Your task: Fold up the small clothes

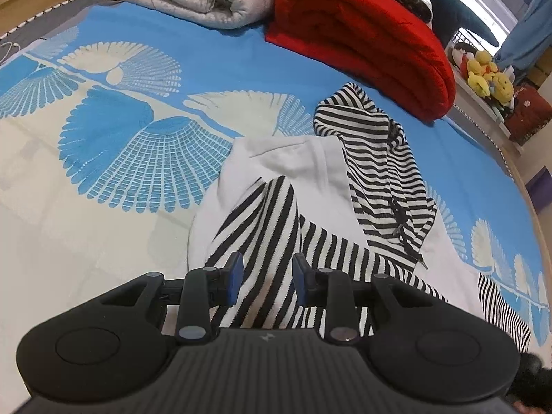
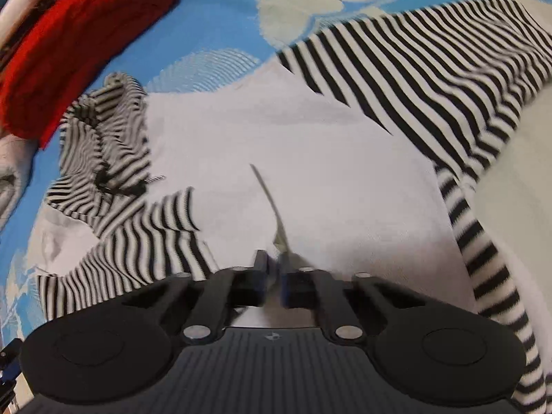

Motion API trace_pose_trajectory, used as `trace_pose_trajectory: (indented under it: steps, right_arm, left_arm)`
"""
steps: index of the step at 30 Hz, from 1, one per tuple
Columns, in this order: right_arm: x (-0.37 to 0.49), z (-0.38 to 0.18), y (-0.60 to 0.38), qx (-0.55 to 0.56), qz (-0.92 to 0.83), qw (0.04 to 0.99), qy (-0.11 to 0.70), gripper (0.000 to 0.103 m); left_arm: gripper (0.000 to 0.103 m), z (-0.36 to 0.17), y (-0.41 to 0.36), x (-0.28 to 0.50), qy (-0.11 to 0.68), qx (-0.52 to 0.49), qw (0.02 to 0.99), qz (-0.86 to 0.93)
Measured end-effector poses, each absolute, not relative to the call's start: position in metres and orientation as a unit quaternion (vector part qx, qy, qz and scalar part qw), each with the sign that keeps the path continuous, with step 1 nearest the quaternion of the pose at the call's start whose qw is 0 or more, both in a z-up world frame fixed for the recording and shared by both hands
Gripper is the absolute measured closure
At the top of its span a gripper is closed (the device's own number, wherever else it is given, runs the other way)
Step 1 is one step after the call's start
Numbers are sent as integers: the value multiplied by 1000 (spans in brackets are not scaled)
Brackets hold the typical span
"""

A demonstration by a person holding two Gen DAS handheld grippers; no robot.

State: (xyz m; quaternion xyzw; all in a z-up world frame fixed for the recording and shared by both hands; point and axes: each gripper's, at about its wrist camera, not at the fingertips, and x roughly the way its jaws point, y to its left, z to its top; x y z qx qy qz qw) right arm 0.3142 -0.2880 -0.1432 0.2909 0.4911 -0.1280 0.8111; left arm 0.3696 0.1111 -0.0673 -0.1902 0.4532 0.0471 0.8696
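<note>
Left wrist: rumpled white-and-striped hoodie (image 1: 296, 169).

Right wrist view: motion-blurred, striped hood (image 2: 103, 145) smeared.
Striped sleeve (image 2: 496, 276): runs off the bottom edge.
Red blanket (image 1: 362, 41): top cut off.
Yellow plush toys (image 1: 486, 76): too small to identify.

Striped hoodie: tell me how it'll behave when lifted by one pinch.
The striped hoodie lies crumpled with a sleeve draped, so probably floppy. The right claw pinches its white panel into a ridge, so the rest likely sags. Loose drawstrings may dangle.
</note>
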Motion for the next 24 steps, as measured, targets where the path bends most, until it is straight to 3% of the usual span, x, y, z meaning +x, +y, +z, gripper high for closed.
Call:
trace_pose_trajectory:
  steps: [7, 12, 19, 24]
  right_arm:
    - [295, -90, -288, 251, -144, 887, 359, 99]
    - [300, -120, -310, 268, -211, 830, 441, 95]
    - [301, -114, -312, 301, -159, 844, 414, 93]
    - [307, -153, -327, 342, -171, 777, 500, 91]
  left_arm:
    - [70, -70, 105, 367, 460, -179, 869, 36]
    - [70, -78, 99, 367, 476, -170, 863, 20]
    - [70, -101, 93, 366, 512, -203, 835, -8]
    - [70, -131, 96, 365, 566, -214, 796, 11]
